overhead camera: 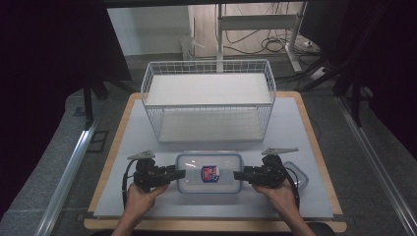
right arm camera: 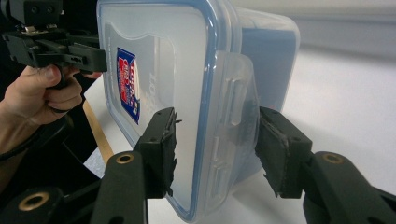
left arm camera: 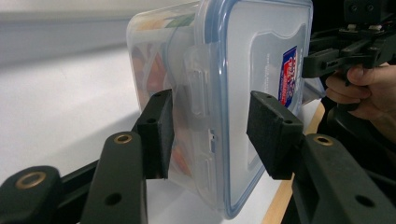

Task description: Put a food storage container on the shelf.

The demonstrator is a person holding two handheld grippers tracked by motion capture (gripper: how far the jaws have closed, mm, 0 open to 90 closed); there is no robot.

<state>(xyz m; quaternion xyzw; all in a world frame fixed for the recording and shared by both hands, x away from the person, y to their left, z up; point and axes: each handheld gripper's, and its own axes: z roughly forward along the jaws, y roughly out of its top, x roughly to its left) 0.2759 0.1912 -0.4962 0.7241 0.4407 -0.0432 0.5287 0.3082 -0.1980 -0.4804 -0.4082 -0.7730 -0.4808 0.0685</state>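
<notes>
At the left of the high view, the left gripper reaches in sideways at the short left end of a clear plastic food container that sits on the grey worktop near the person's edge. In the left gripper view its two fingers are spread, one to each side of the end latch, with a gap on either side; they bracket the latch and lid rim but do not yet pinch it. This placement likely lines the fingers up either to grip the end or to work the latch.

The container lies flat with its blue-rimmed lid on, and a red-and-blue label sits in the middle of the lid. Something orange shows through its wall in the left gripper view. Behind it, farther back on the worktop, stands a white wire basket shelf.

At the right, the right gripper mirrors the left at the opposite short end. Its fingers are likewise spread around that end's latch, close to it but apart. Taking both ends at once would keep the box level. Just beside the right hand lies a second clear lid or small container; which one I cannot tell.
</notes>
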